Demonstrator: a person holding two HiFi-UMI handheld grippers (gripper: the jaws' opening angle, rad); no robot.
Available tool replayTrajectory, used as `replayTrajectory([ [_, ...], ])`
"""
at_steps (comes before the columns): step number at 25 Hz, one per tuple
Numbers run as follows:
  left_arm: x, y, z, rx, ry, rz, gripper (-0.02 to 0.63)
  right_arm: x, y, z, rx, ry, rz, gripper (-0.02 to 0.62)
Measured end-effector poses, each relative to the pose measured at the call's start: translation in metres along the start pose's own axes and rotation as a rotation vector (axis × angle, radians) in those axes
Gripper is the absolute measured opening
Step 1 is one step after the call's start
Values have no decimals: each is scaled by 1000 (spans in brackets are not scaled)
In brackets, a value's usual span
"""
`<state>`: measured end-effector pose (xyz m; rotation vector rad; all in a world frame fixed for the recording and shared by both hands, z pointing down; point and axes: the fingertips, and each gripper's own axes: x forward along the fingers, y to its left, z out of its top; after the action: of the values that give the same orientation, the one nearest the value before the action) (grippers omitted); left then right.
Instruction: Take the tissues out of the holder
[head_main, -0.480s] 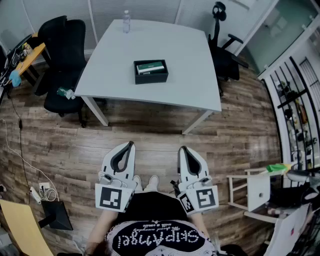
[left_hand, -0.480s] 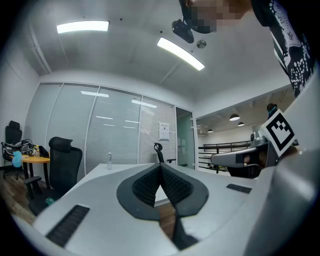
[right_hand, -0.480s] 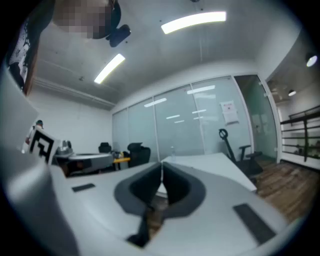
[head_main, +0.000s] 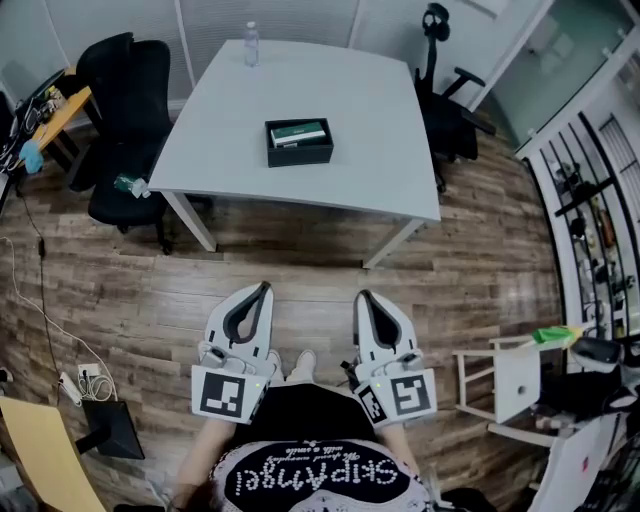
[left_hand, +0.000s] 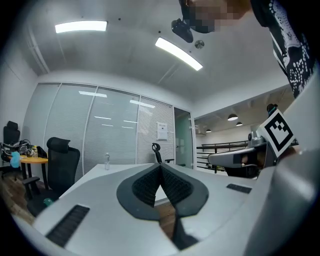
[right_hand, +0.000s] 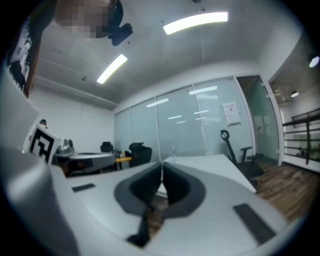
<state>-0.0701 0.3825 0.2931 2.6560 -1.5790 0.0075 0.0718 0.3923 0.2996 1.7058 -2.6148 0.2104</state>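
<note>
Hardly anything had moved since the earlier frame: only the counter (head_main: 380, 160) and the black holder (head_main: 299, 156) on it had crept slightly up-left in the head view. Well short of the counter, the left gripper (head_main: 263, 290) and right gripper (head_main: 364, 298) pointed level above the wooden floor (head_main: 300, 270), jaws pressed together on nothing. The tissues (head_main: 299, 133) lay in the holder, mid-counter; the reach had seemingly not begun

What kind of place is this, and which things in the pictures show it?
Most likely an office meeting room: a white table, black office chairs beside it, and glass partition walls with blinds.
</note>
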Motion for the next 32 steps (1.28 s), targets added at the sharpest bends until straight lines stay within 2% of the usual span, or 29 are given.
replayTrajectory([
  [7, 4, -23, 2, 31, -2, -19, 28, -10, -8, 2, 1, -12, 29, 32],
  [13, 2, -37, -6, 37, -11, 11, 28, -18, -14, -8, 29, 7, 69, 34],
  [18, 0, -35, -15, -13, 4, 48, 28, -18, -18, -12, 55, 14, 64, 34],
  [25, 14, -6, -21, -33, 24, 63, 28, 9, -18, -9, 75, -16, 75, 34],
  [32, 54, 50, -13, -36, 26, 34, 28, 74, -9, 1, 108, -37, 83, 34],
])
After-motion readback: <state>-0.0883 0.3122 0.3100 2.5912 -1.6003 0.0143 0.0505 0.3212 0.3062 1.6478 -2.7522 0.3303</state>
